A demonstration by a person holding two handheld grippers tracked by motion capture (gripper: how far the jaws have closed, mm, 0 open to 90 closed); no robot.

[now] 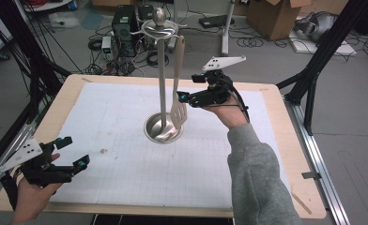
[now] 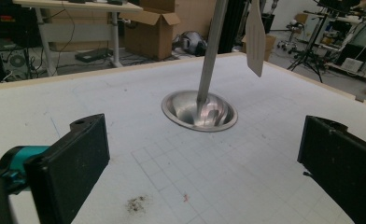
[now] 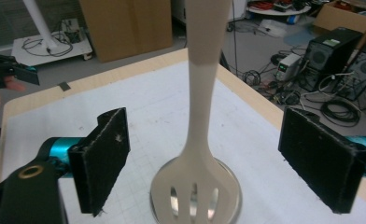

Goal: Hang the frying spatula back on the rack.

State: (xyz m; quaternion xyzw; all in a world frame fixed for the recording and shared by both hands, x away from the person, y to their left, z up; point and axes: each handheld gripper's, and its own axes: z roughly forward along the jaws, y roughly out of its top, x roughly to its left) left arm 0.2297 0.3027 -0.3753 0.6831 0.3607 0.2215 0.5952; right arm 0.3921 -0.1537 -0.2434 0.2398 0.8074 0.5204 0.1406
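A metal stand (image 1: 162,79) rises from a round dished base (image 1: 150,127) in the middle of the table. A beige slotted spatula (image 1: 179,107) hangs from a hook at the stand's top, its blade just above the base. My right gripper (image 1: 190,88) is open right beside the spatula. In the right gripper view the spatula's handle (image 3: 202,93) hangs between the wide jaws, and neither pad (image 3: 104,158) touches it. My left gripper (image 1: 75,151) is open and empty at the table's front left, facing the stand's base (image 2: 200,112) from a distance.
A white gridded mat (image 1: 126,164) covers the wooden table (image 1: 74,84). A small dark smudge (image 2: 137,203) marks the mat near the left gripper. Computers, cables and cardboard boxes (image 1: 271,16) sit on the floor beyond the far edge. Black frame posts (image 1: 323,51) stand at both sides.
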